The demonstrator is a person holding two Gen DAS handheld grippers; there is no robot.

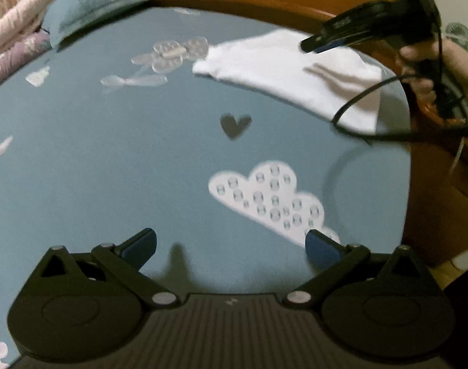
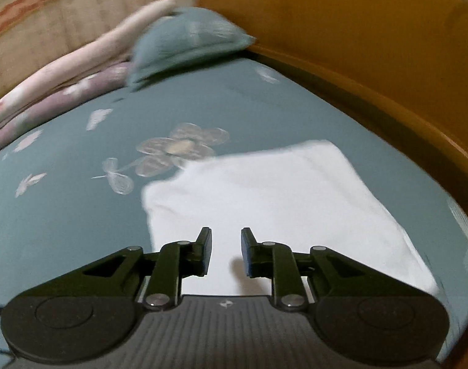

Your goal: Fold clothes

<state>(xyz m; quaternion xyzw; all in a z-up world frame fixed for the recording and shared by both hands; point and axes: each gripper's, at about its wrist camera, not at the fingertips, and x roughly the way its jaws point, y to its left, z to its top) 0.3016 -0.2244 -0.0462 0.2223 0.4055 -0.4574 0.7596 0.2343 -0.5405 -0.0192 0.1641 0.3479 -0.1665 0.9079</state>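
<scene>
A: Status on the fold?

B: White cotton garment (image 2: 264, 212) looks folded into a flat, roughly rectangular packet. It lies on the teal printed bedsheet (image 1: 111, 153), near the orange-brown wooden bed frame (image 2: 357, 61). In the left wrist view it sits at about 1 o'clock; in the right wrist view it fills centre to 3 o'clock.

A: Anything left?

B: My read: mostly done. One edge at 9 o'clock in the right view looks a bit uneven, so maybe a tidy or one more fold. Frames are motion-blurred, so I can't count layers.

A: Orientation?

B: Long axis runs from the near right corner up toward 11 o'clock in the right view, roughly parallel to the bed frame. Can't tell collar from hem.

A: Jaws?

B: Left gripper (image 1: 231, 243): jaws wide, empty, over bare sheet near the white cloud print (image 1: 264, 196), well apart from the garment. Right gripper (image 2: 226, 252): jaws narrow but parted, nothing between them, hovering over the garment's near edge. Touching or not, can't tell.

A: Clutter?

B: Teal pillow (image 2: 184, 43) and pink-lilac bedding (image 2: 65, 77) at 11 o'clock, well apart.
</scene>
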